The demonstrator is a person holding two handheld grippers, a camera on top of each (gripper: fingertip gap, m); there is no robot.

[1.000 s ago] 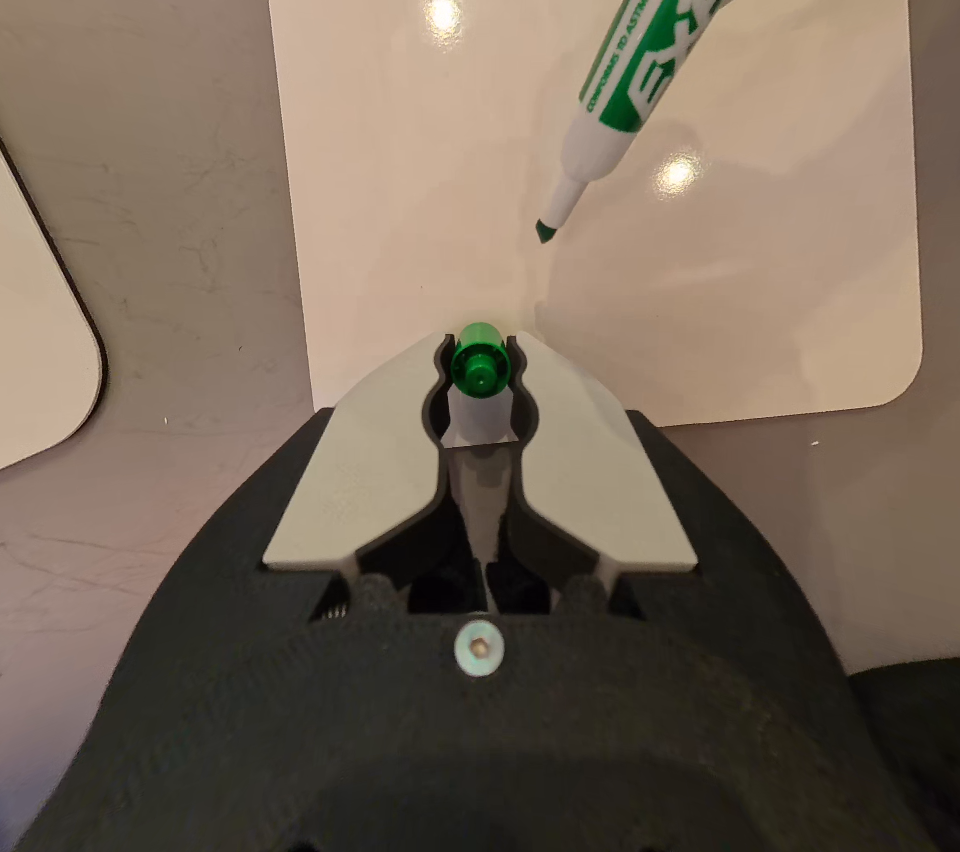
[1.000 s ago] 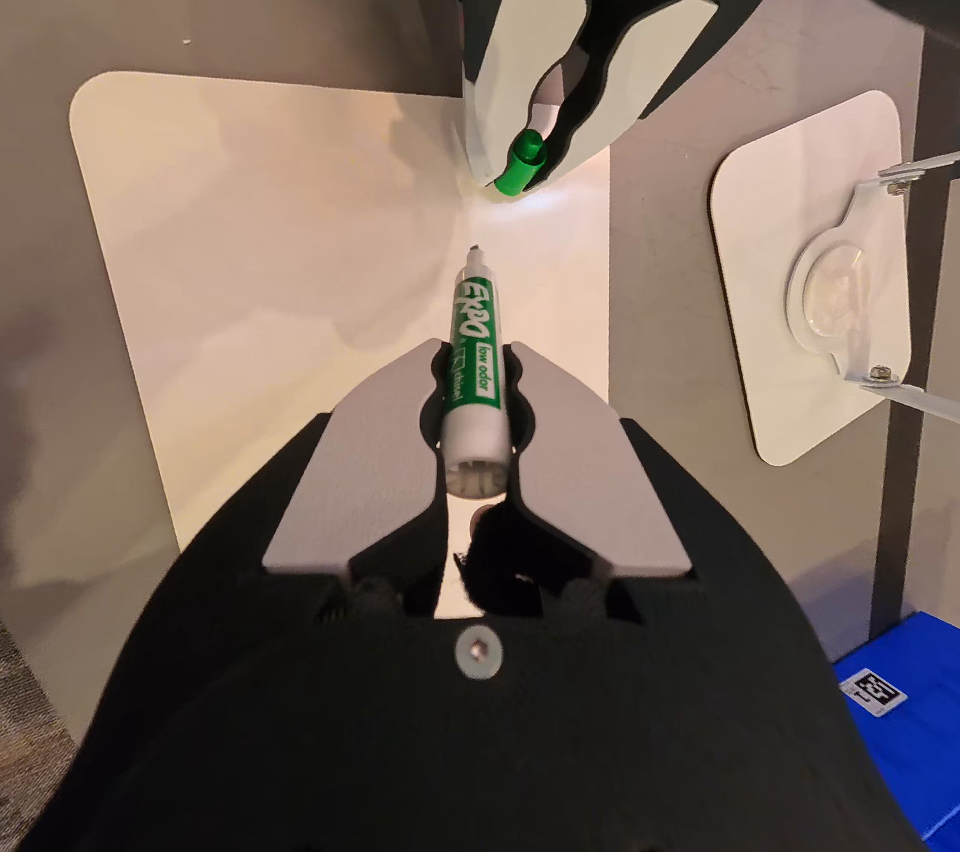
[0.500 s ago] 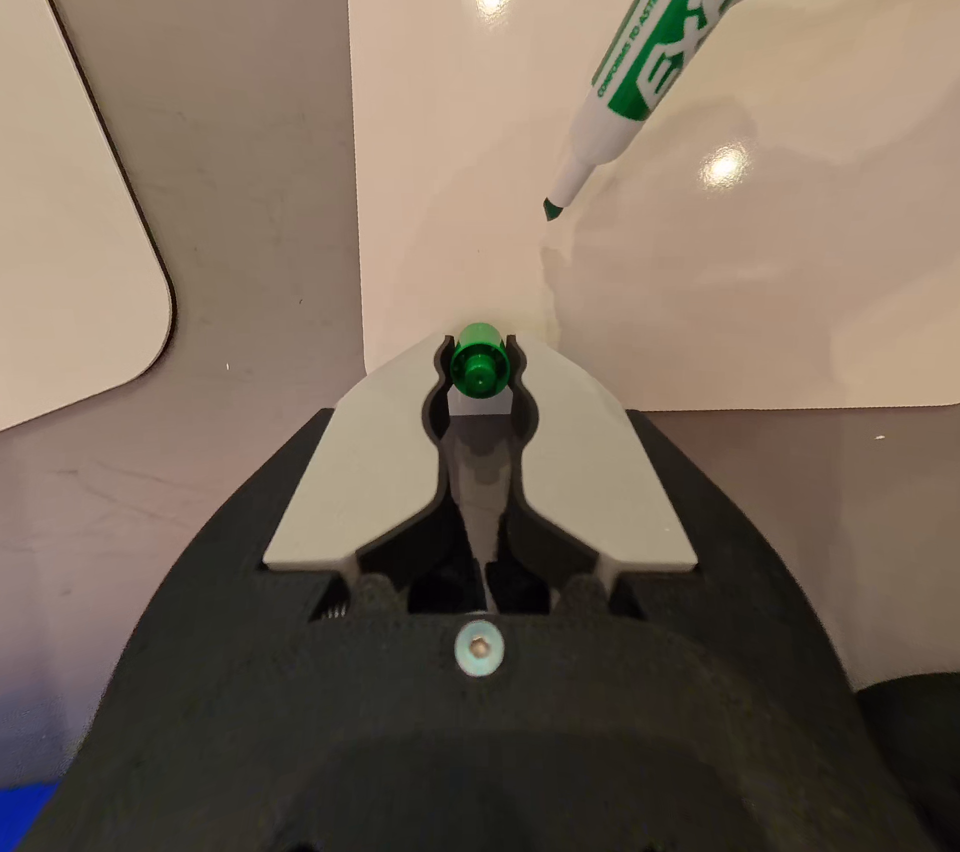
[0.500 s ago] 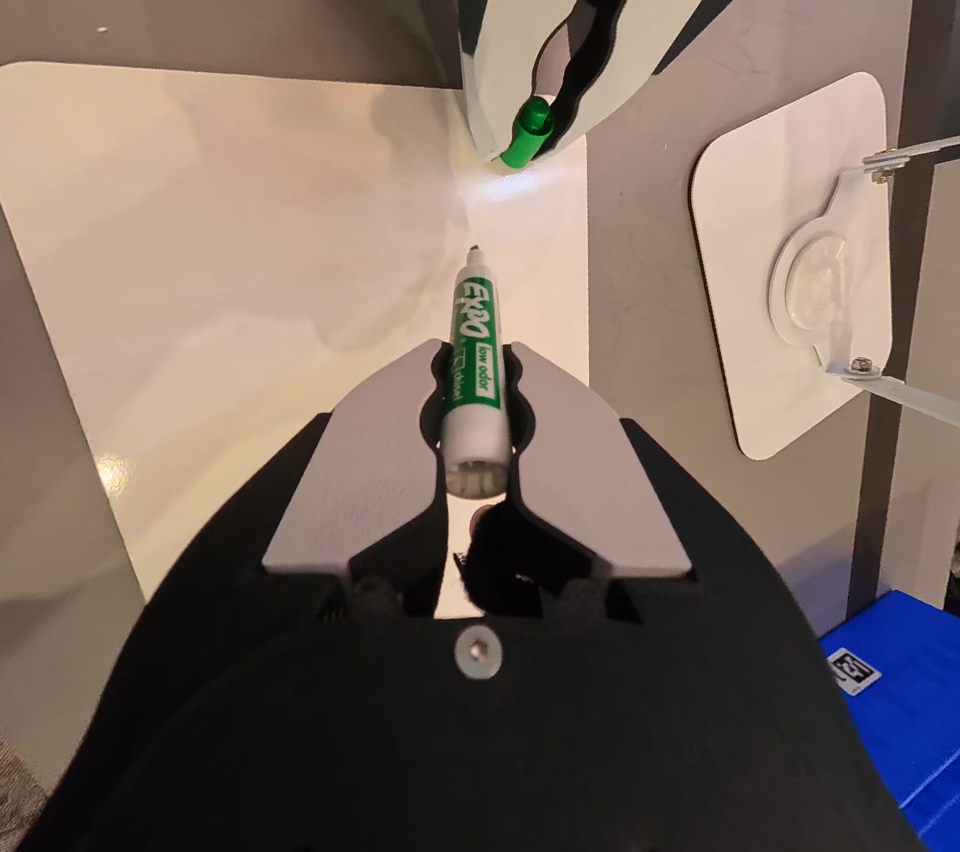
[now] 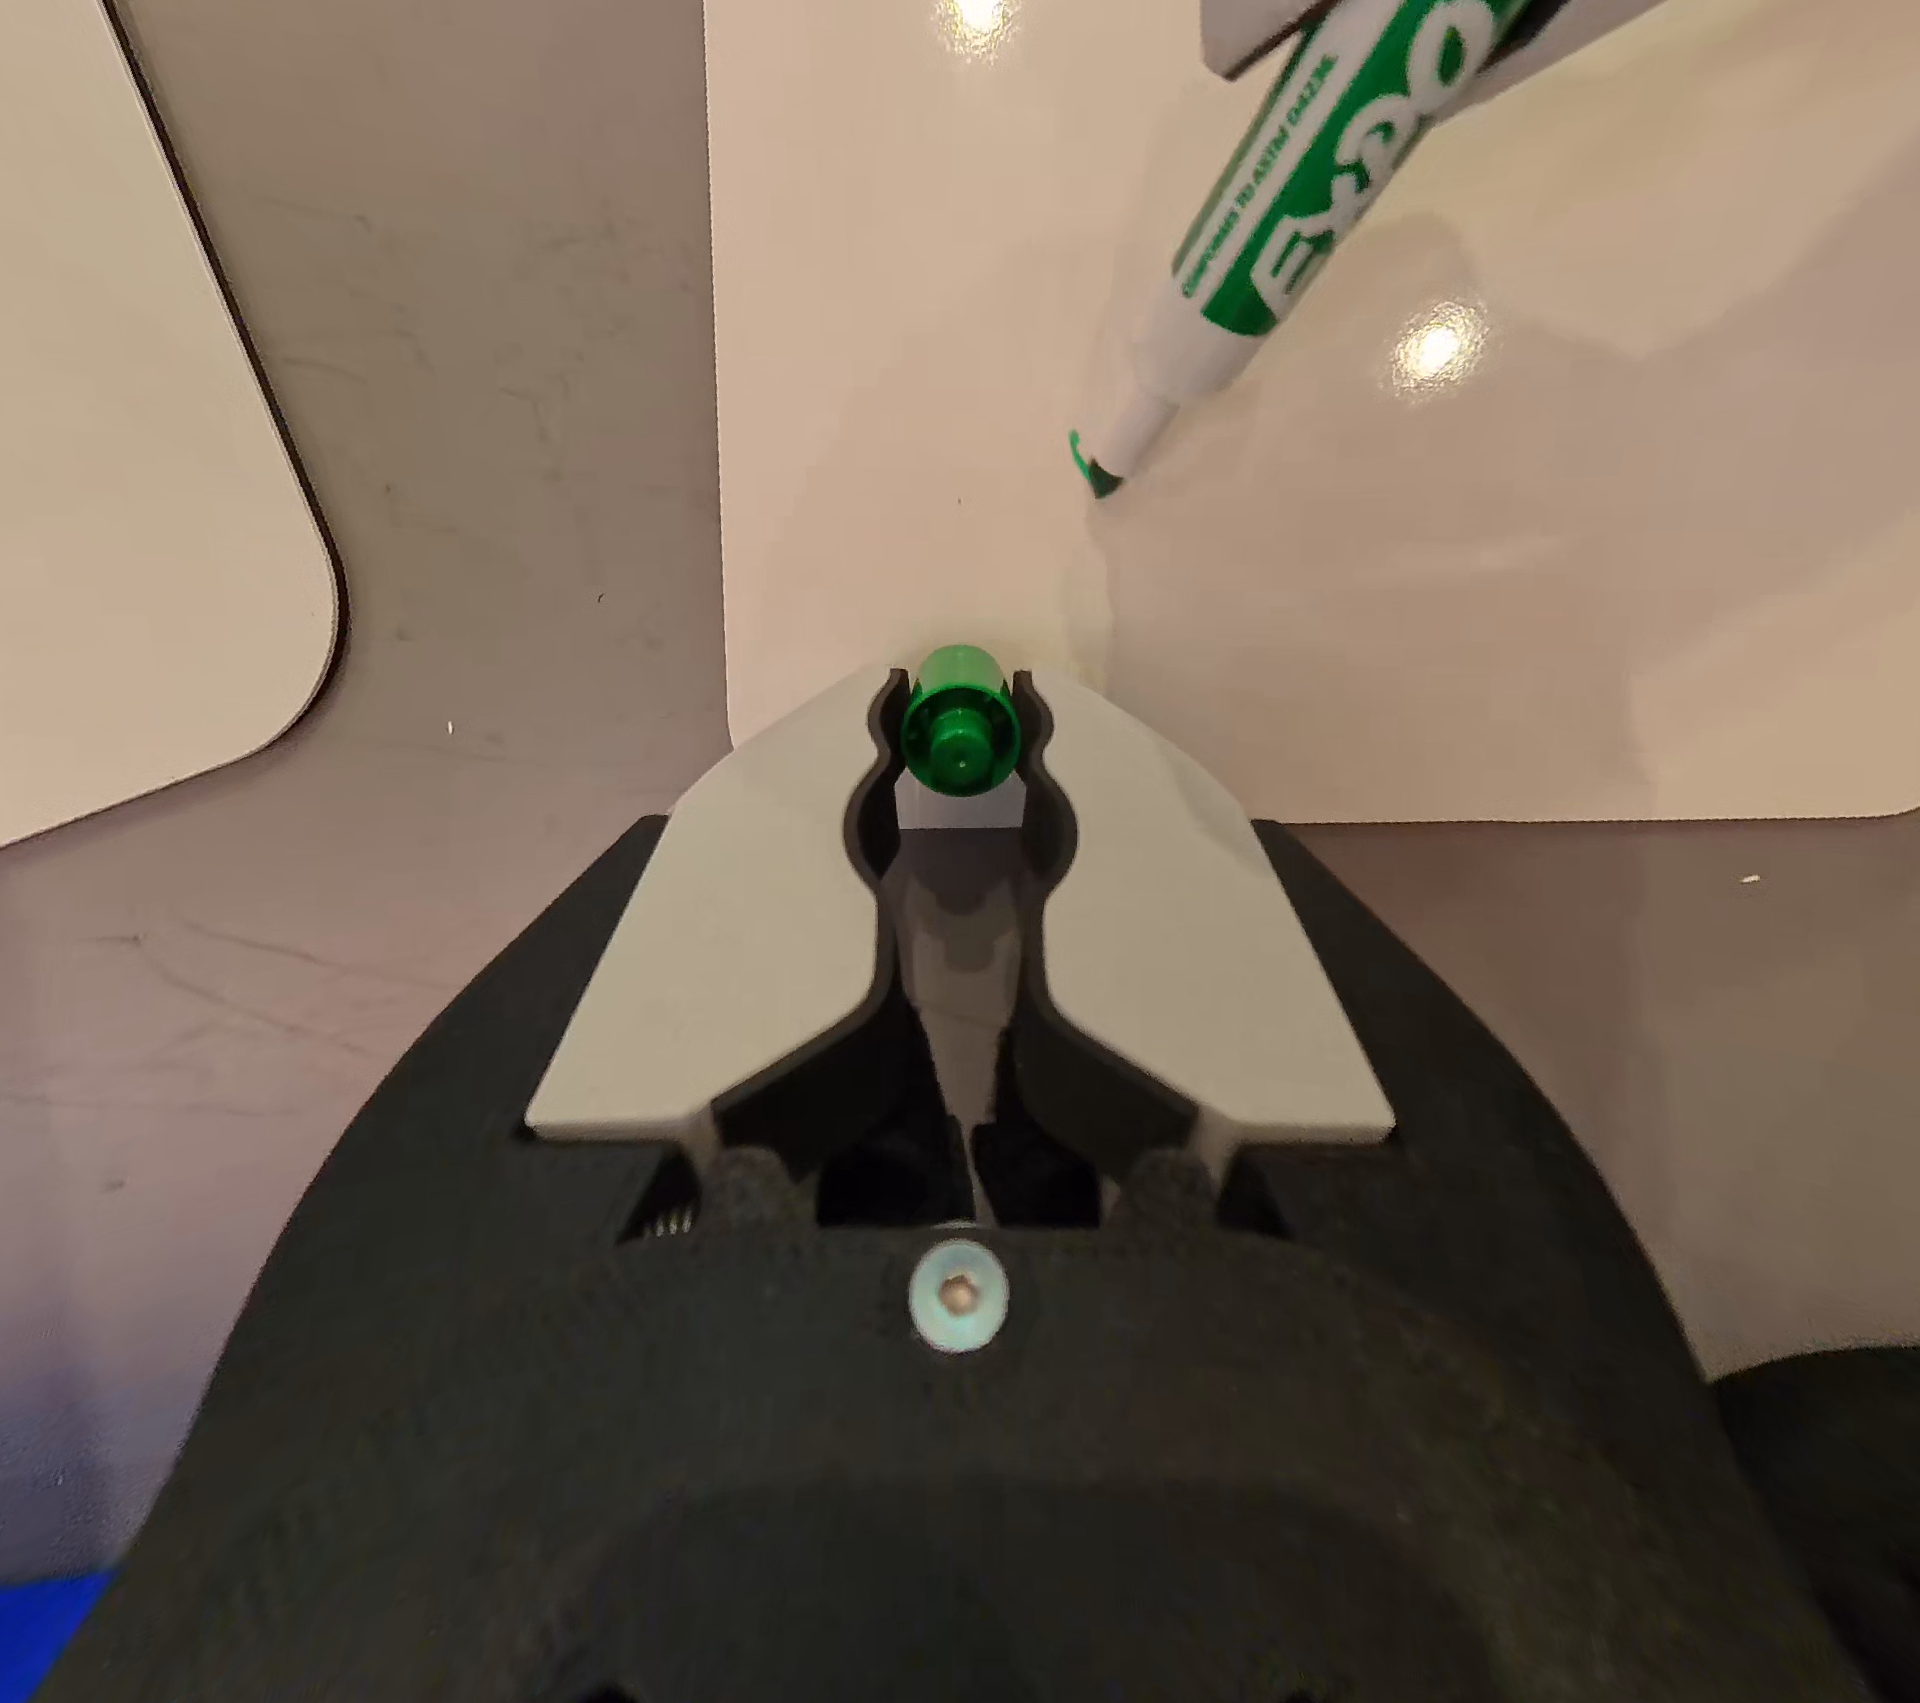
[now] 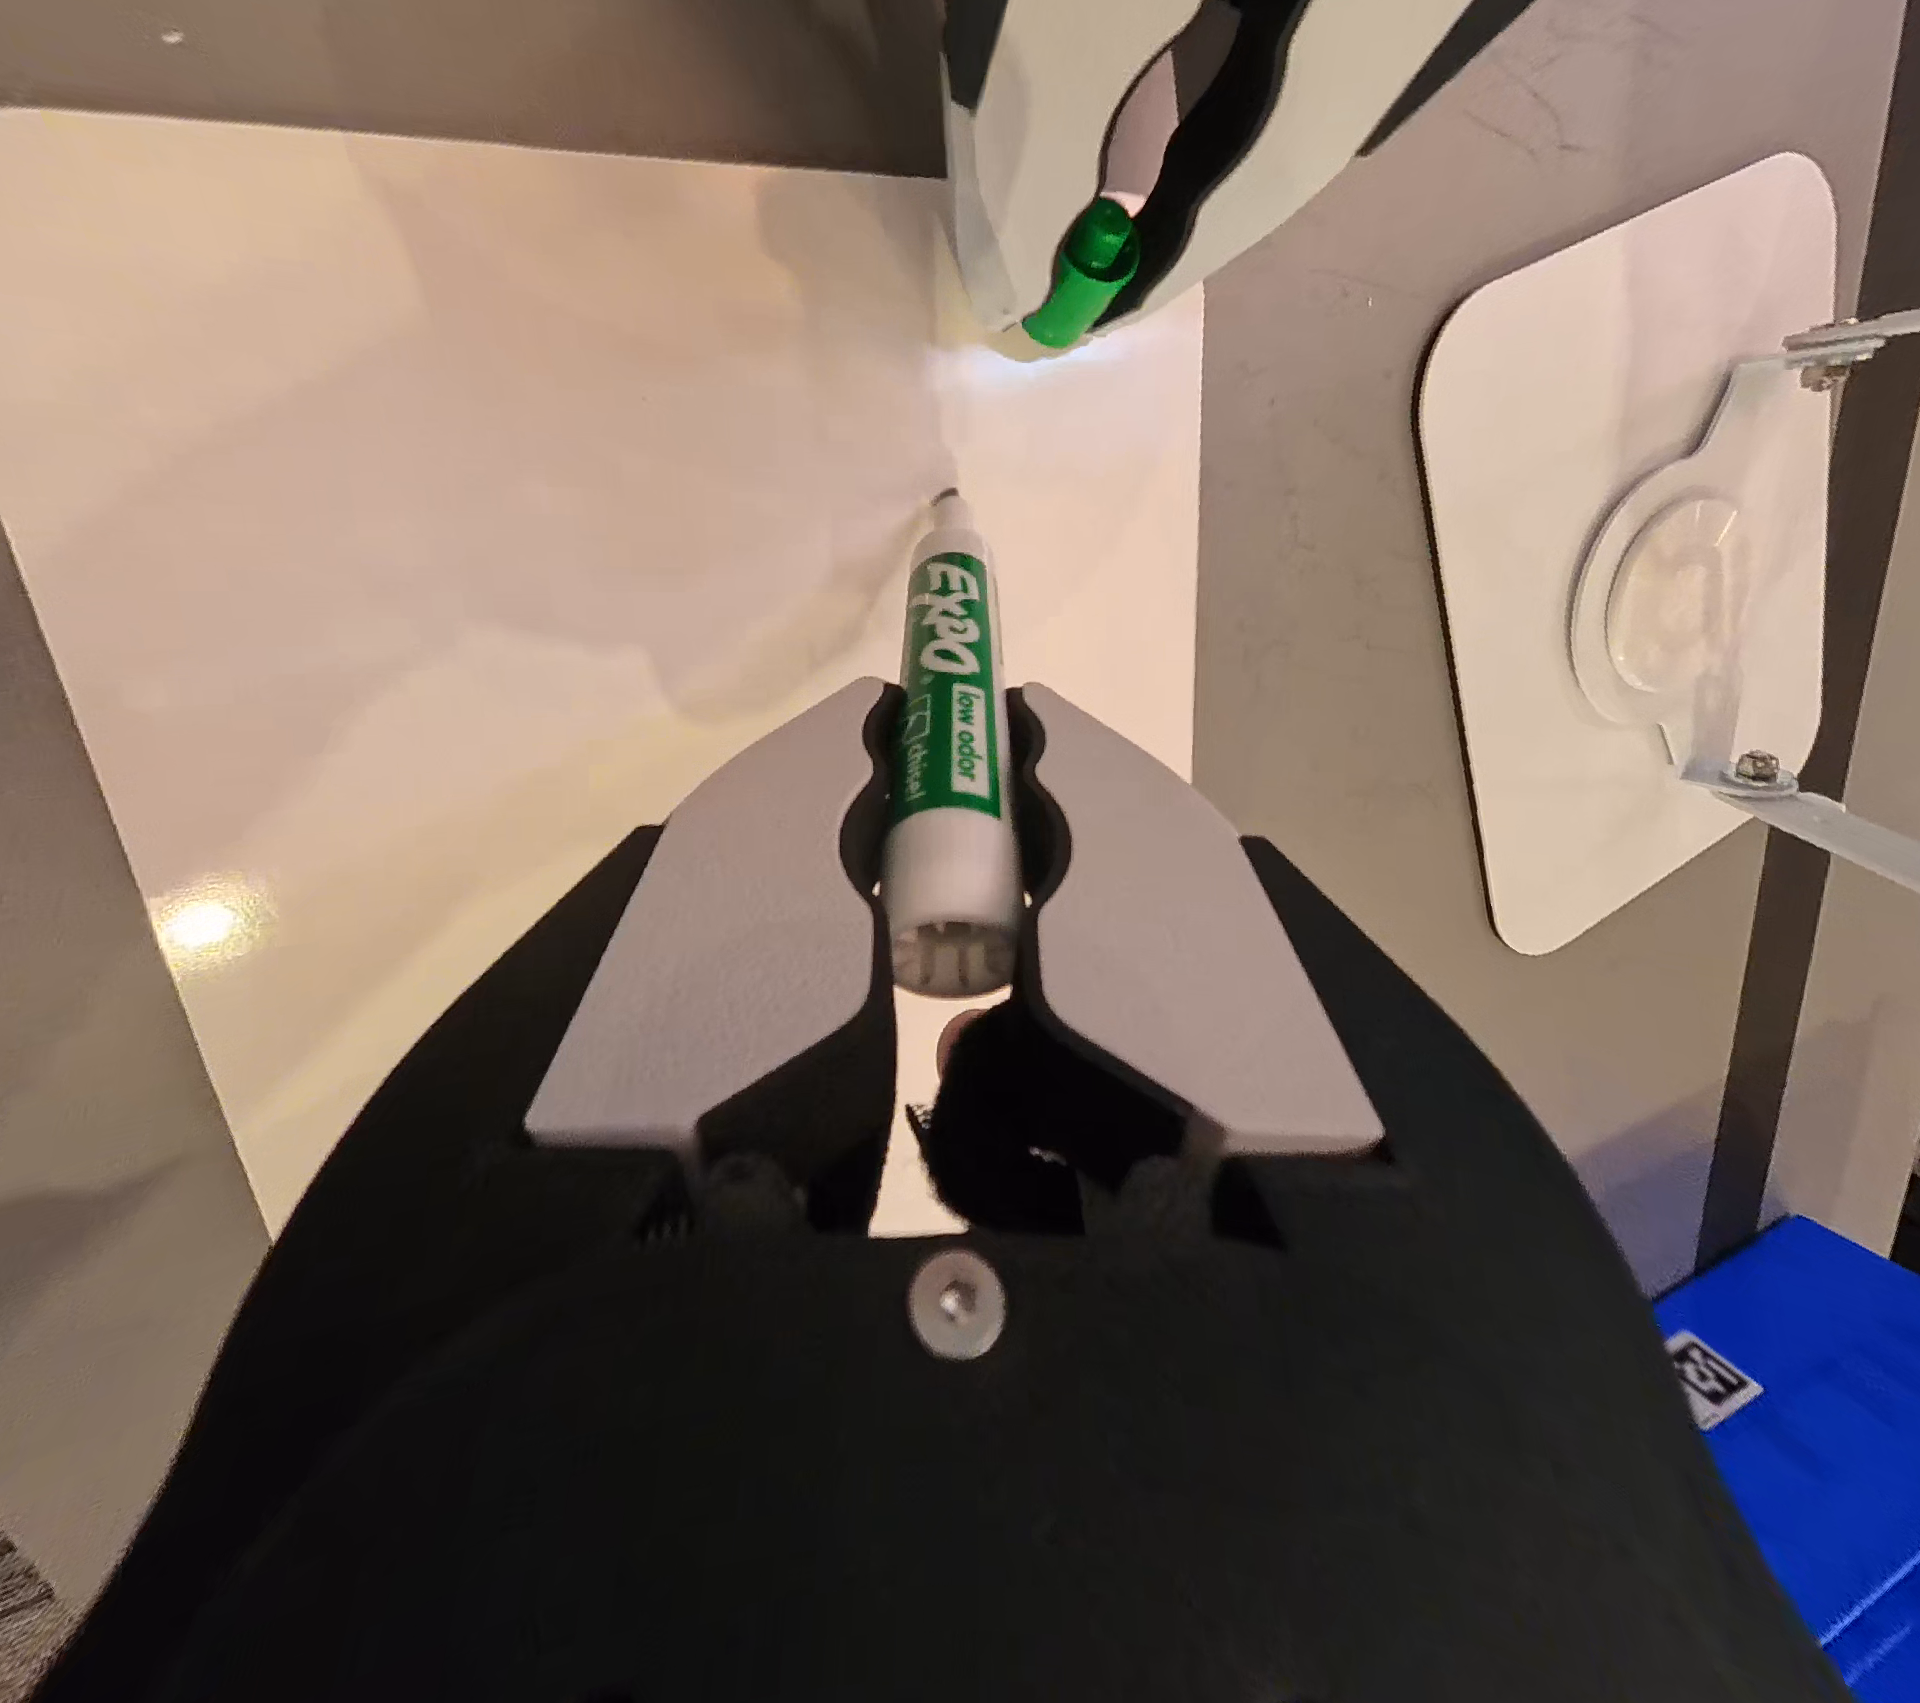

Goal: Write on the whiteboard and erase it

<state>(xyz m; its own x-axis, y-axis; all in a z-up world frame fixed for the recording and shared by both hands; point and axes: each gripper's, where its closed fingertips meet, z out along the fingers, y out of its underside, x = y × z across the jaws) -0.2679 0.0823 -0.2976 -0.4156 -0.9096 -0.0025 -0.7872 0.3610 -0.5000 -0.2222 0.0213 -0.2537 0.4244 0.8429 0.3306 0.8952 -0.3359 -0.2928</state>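
- The whiteboard lies flat on a grey table; everything below is placed against it.
- The right gripper pinches a green-and-white marker by the rear half of its barrel, pads pressed on both sides.
- The marker's long axis runs straight ahead along the fingers, tip forward and tilted down to the board.
- The tip touches the board, near its left edge. A short green stroke curls just beside it, so writing seems barely begun.
- The left gripper pinches the green cap, fingers closed on its sides. It hovers over the board's near left corner, close to the tip but clear of it.
- The relation that matters: the tip is the contact point, ahead of the right fingers. Open board spreads away from the stroke toward the far edge, so the stroke has room that way.
- The right gripper is the one in contact, so the next stroke is likely its job. The left mainly needs to keep the cap out of the path.
- A smaller white pad lies on the table beyond the board's left edge; no eraser is visible.
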